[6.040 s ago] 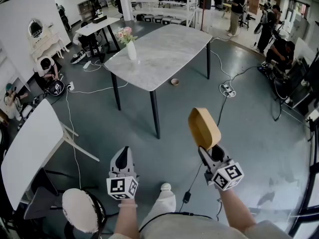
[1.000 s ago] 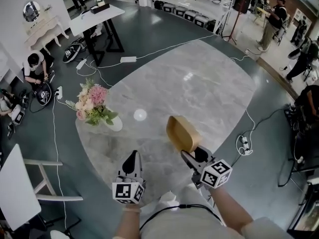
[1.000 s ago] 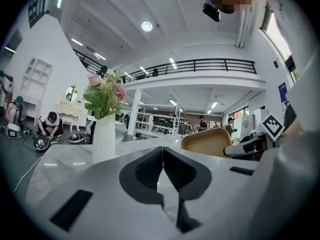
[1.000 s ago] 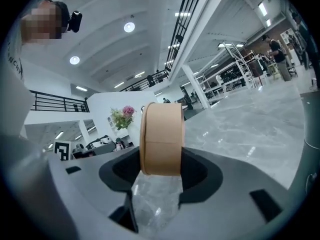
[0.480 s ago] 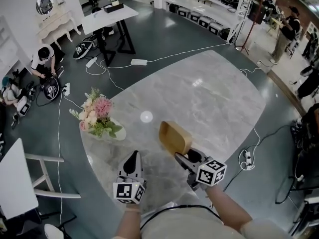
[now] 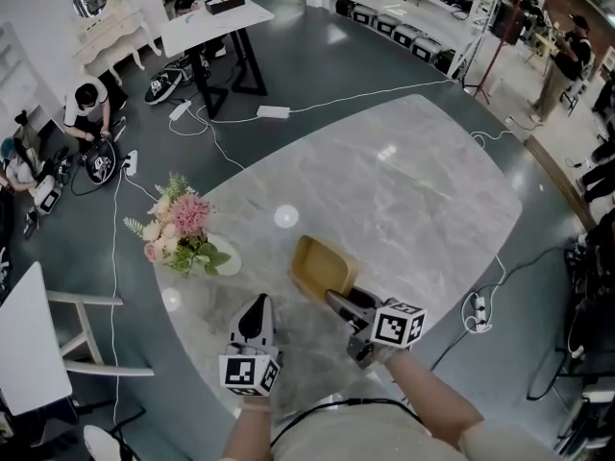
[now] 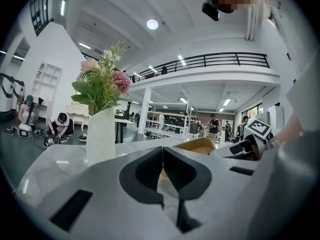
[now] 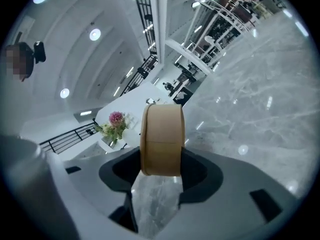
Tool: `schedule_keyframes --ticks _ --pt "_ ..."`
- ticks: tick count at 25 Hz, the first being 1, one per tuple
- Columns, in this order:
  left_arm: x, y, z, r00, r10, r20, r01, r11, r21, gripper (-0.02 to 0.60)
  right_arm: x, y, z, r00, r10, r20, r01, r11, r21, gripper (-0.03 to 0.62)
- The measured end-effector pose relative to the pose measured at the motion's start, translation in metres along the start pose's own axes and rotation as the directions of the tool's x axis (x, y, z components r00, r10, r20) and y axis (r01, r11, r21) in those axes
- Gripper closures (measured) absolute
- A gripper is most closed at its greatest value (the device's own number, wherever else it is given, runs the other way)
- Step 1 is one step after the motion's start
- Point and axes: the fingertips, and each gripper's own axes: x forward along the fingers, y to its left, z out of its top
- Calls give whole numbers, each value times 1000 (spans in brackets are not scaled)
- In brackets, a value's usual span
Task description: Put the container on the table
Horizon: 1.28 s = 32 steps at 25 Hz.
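Partly hiding the tips of the right gripper (image 6: 338, 303), one container (image 6: 322, 267) is clamped there; the left gripper (image 6: 256, 307) is closed, empty.

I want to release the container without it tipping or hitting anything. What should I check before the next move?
1. Grip: right gripper shut on the container: ok.
2. Container above the table, not past its edge: ok.
3. Container's base flat on the marble: cannot tell.
4. Distance from the flower vase, which stands apart to the left: ok.
5. Left gripper shut, empty, off to the container's side: ok.
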Motion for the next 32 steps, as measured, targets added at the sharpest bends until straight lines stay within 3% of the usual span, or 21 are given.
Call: schedule_keyframes --ticks 6,11,17,23,32 --pt "4 0 -4 1000 10 -16 -10 1000 -3 575 16 -12 1 1000 9 5 -9 989 149 364" --pt "5 4 -6 999 25 -20 -25 1000 -9 575 29 -13 9 998 30 47 -43 958 285 364" --pt "6 9 -7 999 31 -27 -32 999 -15 577 31 -33 7 998 -55 40 33 908 417 364" --pt "8 8 -9 999 20 -32 -21 1000 -20 575 35 -44 -5 996 -90 -6 83 883 461 361" --pt "7 8 -9 1000 9 -25 -10 999 -31 577 39 -50 -17 988 -127 -86 151 890 430 357"
